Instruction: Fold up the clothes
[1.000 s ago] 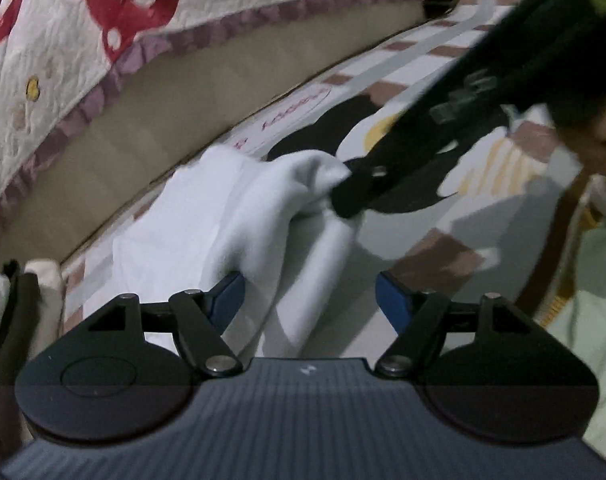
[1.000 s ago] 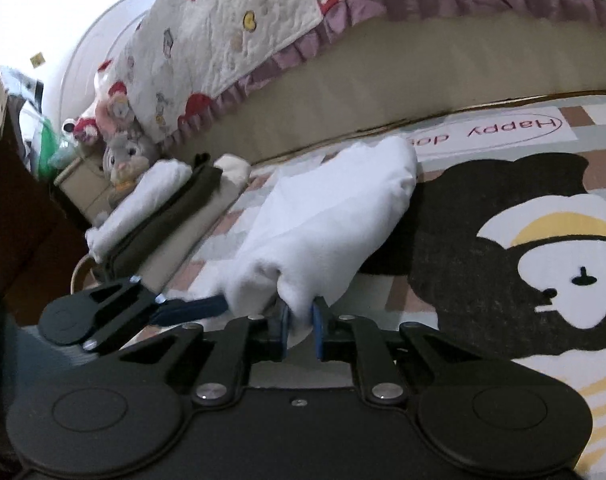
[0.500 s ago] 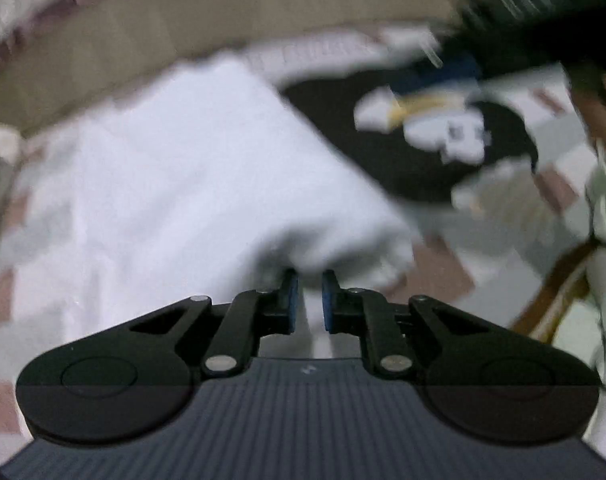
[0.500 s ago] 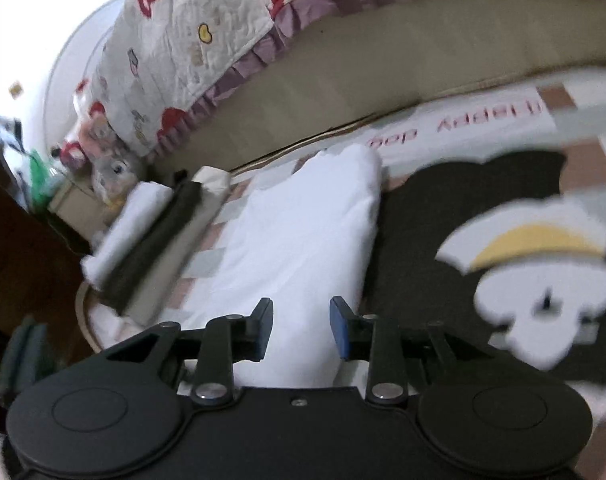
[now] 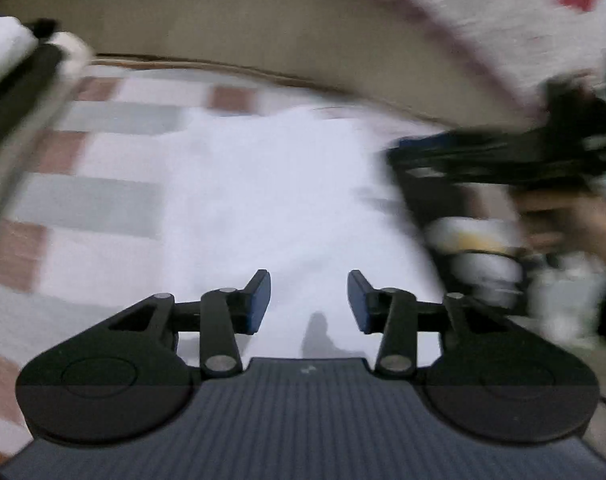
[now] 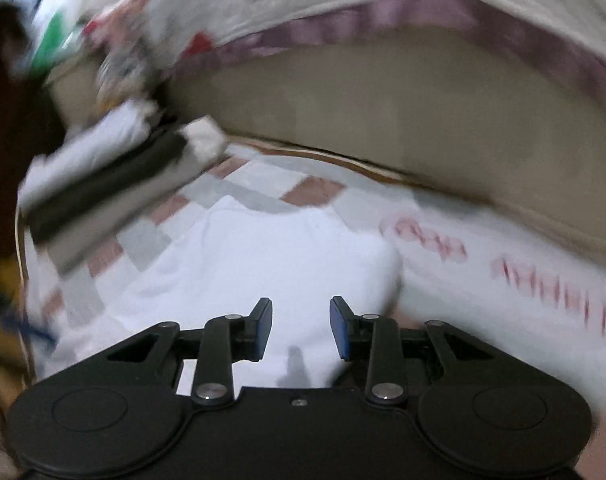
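Both my left tongs (image 5: 309,296) and right tongs (image 6: 301,328) gape empty over the folded white garment (image 5: 271,200) on the mat (image 6: 503,240), its long axis running toward twelve o'clock, left seemingly nearer.

Patterned mat (image 6: 263,196) with grey and brown checks and red lettering, spread beside a bed. White folded garment (image 6: 263,264) lying flat at near centre; stack of folded clothes (image 6: 115,176) at far left.
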